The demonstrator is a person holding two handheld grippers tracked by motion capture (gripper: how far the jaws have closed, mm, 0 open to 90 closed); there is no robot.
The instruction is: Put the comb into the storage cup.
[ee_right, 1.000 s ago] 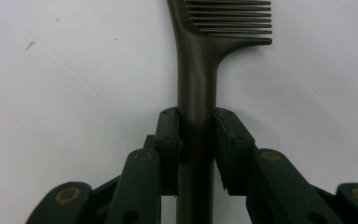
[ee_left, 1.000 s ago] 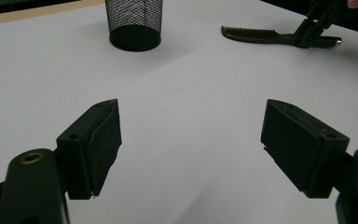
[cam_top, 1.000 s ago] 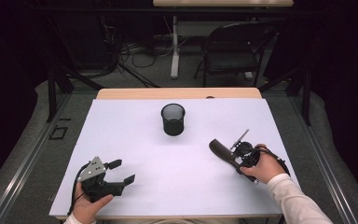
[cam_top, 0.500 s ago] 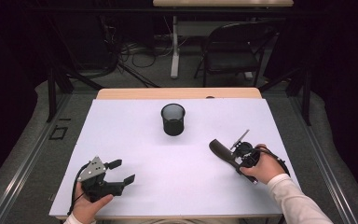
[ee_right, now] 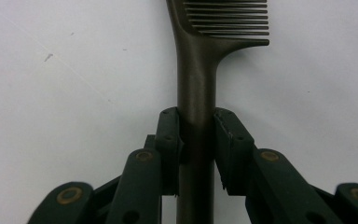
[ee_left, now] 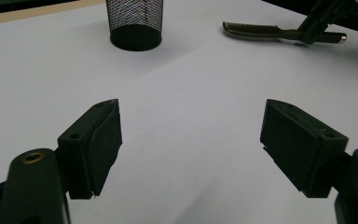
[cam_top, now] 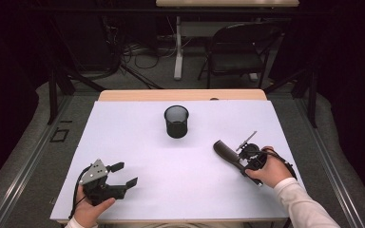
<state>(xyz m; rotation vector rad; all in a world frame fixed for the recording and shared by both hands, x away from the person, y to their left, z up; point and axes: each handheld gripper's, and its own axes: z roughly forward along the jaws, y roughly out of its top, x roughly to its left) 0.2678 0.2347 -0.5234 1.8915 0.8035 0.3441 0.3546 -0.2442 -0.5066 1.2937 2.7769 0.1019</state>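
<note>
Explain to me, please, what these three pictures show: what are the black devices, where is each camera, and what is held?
A person sits at a white-covered table and holds a hand-operated black two-jaw gripper in each hand. The high view looks down from above. The other two cameras ride on the grippers and look along their jaws. The left gripper is open, with nothing between its jaws. The right gripper is shut on the handle of a dark plastic comb, whose toothed end points away from the hand, low over the table. A black wire-mesh cup stands upright farther back, near the middle.
</note>
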